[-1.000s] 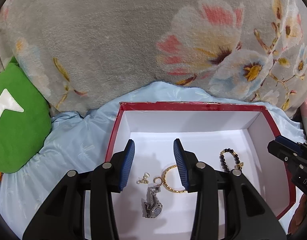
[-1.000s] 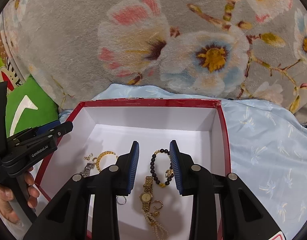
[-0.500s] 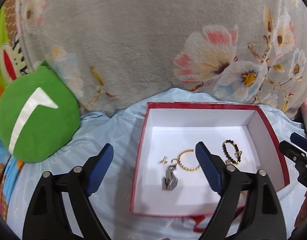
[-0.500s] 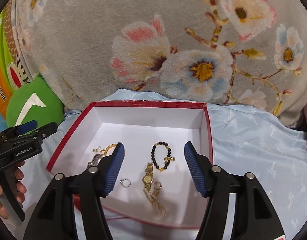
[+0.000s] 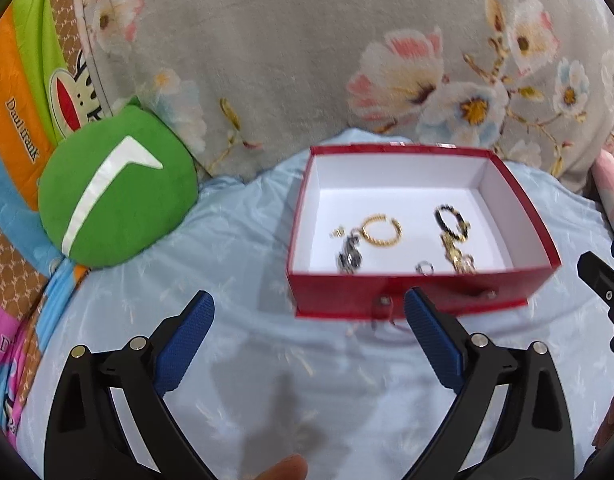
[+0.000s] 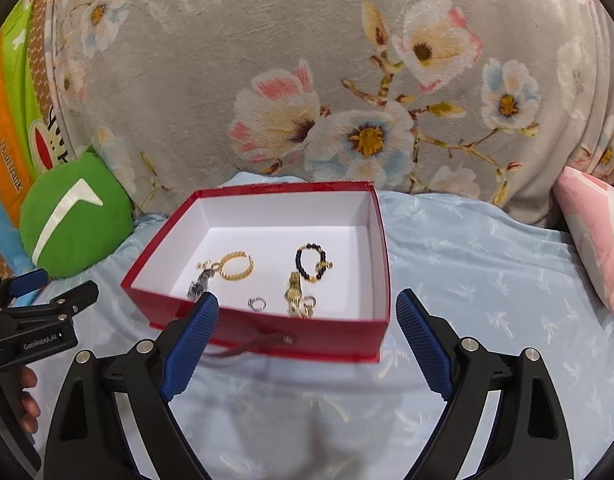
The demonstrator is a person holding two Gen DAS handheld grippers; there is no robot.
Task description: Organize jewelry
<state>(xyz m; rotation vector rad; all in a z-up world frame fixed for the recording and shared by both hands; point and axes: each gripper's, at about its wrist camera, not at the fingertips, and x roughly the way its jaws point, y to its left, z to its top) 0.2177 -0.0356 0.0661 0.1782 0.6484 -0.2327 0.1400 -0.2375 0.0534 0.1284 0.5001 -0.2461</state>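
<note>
The blue-padded fingers (image 5: 435, 344) of the left gripper (image 5: 309, 338) are spread wide with nothing between them, having just been opening, and they are held above the pale blue bedsheet (image 5: 235, 248) just in front of the red box (image 5: 419, 292). The fingers (image 6: 191, 340) of the right gripper (image 6: 307, 338) are likewise parted wide and empty, their jaws having just been opening too; in the right wrist view the near red wall of the box is framed between them without being touched. The box is open, white inside, and all the jewelry is seen lying on its floor: a gold bangle (image 6: 237, 266) with small earrings (image 6: 205, 266) beside it and a silver watch (image 6: 198, 285) at the left, a black bead bracelet (image 6: 311, 262) at the right, a gold watch (image 6: 294, 294) just below the beads, and a small silver ring (image 6: 257, 303) near the front wall. A short strap (image 6: 251, 345) is fixed to the front wall by a rivet. The left gripper body (image 6: 31, 320) is visible at the left edge of the right wrist view, held by a hand (image 6: 25, 400). Beyond the box, a grey floral blanket (image 6: 307, 80) is seen, with a green cushion (image 6: 75, 228) at the left and a pink pillow (image 6: 599, 232) at the right.
</note>
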